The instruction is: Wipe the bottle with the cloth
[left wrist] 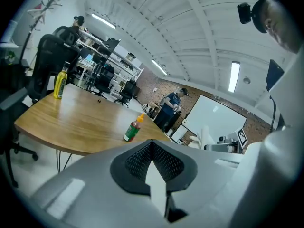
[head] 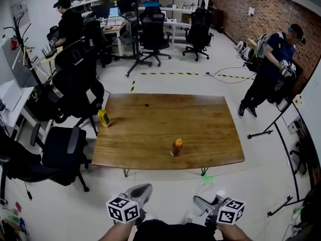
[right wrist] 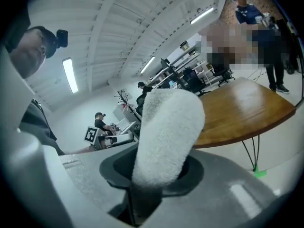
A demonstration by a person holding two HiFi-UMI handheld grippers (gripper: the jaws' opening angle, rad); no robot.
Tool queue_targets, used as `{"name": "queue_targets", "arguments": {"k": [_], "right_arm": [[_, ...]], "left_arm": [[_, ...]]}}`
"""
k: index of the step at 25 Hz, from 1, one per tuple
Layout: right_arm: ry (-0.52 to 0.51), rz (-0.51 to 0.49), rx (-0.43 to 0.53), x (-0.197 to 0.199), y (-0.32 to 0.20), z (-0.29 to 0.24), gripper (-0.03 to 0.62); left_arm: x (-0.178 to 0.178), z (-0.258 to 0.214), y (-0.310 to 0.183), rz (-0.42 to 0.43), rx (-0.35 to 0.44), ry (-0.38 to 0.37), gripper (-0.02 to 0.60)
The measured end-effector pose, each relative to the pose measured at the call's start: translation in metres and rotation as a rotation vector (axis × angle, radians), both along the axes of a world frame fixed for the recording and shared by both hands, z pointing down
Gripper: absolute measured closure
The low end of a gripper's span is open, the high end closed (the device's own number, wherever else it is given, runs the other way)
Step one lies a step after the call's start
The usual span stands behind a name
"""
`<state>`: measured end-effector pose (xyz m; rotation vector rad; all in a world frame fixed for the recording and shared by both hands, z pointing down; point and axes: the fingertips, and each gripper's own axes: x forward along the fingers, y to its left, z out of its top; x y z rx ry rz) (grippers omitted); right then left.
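Note:
A small bottle (head: 176,147) with an orange cap and green label stands upright near the front edge of the wooden table (head: 150,134). In the left gripper view the bottle (left wrist: 133,128) is well ahead of my jaws. My left gripper (head: 140,191) hangs short of the table, shut with nothing in it (left wrist: 153,148). My right gripper (head: 200,203), also below the table's front edge, is shut on a white fluffy cloth (right wrist: 166,137) that sticks out past its jaws (right wrist: 159,175). Both grippers are apart from the bottle.
A yellow bottle (head: 104,118) stands at the table's left edge (left wrist: 59,82). Black office chairs (head: 65,149) crowd the left side. One person (head: 271,69) stands at the right by a brick wall, another (head: 67,24) at the back-left desks. Stand legs (head: 266,132) lie at the right.

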<state>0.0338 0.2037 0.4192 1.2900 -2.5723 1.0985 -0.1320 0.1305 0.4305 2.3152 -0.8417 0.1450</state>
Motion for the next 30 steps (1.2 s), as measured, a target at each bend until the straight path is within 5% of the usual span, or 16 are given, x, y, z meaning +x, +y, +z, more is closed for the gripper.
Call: {"name": "queue_targets", "arguments": {"k": [8, 30], "right_arm": [[0.041, -0.069, 0.031, 0.017, 0.001, 0.002, 0.493], [0.048, -0.12, 0.067, 0.033, -0.004, 0.002, 0.494]], "left_arm": [[0.029, -0.012, 0.009, -0.046, 0.058, -0.051, 0.566], [0.062, -0.013, 0.011, 0.012, 0.103, -0.127, 0.565]]}}
